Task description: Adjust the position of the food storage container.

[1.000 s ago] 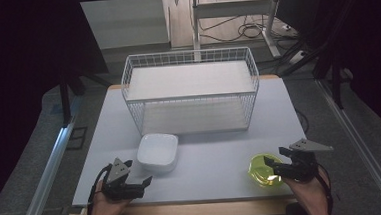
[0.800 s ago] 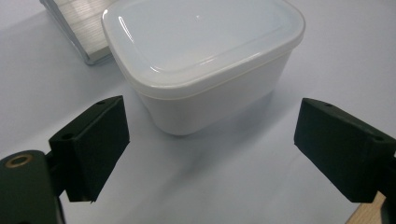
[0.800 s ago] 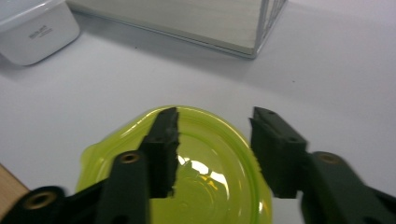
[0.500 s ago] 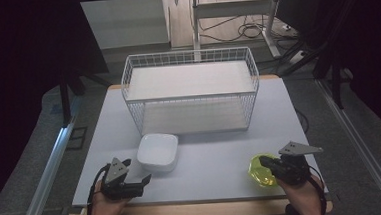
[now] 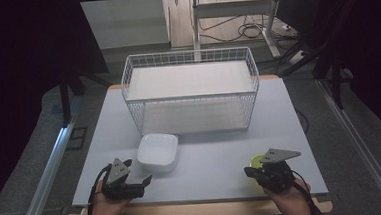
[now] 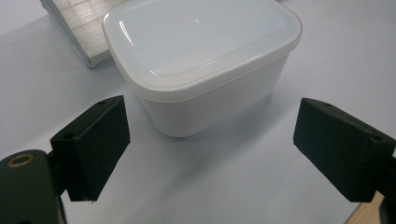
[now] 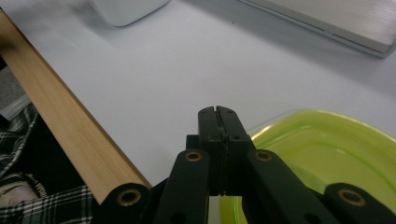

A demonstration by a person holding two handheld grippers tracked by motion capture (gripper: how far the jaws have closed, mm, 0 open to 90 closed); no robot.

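A white lidded tub [image 5: 157, 152] sits on the table's front left part. My left gripper [image 5: 144, 183] rests just in front of it, open, and in the left gripper view the tub [image 6: 201, 70] stands between and beyond the spread jaws of the gripper [image 6: 212, 140] without touching them. A yellow-green translucent dish [image 5: 256, 160] lies near the front right, partly hidden by my right gripper [image 5: 247, 171]. In the right gripper view that gripper [image 7: 218, 112] is shut, jaws pressed together, at the near rim of the green dish [image 7: 327, 154]; nothing shows between them.
A large white wire basket [image 5: 190, 90] stands at the back middle of the grey table [image 5: 216, 156]. The table's wooden front edge [image 7: 70, 126] runs close under the right gripper. Cables and a metal stand lie on the floor beyond.
The right gripper has moved left and nearer the front edge, now covering more of the green dish. The left gripper and the white tub have stayed put.
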